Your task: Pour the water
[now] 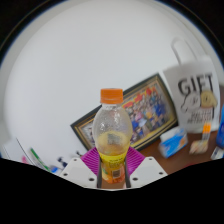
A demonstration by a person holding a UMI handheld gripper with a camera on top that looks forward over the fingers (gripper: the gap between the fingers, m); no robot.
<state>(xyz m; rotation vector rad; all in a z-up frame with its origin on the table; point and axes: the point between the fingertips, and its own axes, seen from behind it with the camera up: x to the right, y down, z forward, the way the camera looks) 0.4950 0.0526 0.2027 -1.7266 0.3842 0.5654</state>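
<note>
The gripper [113, 172] was observed at the lower middle of the gripper view, with its two fingers closed on a clear plastic bottle with an orange screw cap [112, 137]. The magenta pads [92, 162] showed at either side of the bottle's lower body and appeared pressed against it, so the tool was judged to be clenched on the bottle.

The bottle stood upright between the fingers, cap on. A yellow liquid filled only its lower part; the upper part was see-through and empty. Its base was hidden behind the fingers, so whether it rested on a surface or was carried could not be determined.

Behind the bottle, a dark-framed picture with colourful cartoon figures [137, 112] leaned at a tilt against a plain white wall [80, 60]. To the right of the frame stood a white paper bag with handles and the printed word "GIFT" [193, 95]. Near the foot of that bag was a small blue object [173, 142], whose nature could not be made out, and further right a small item with an orange top [207, 133], partly visible only. A brown wooden tabletop [150, 158] showed below the frame. To the left of the fingers lay several small items, including a green one [37, 157], too small to identify.
</note>
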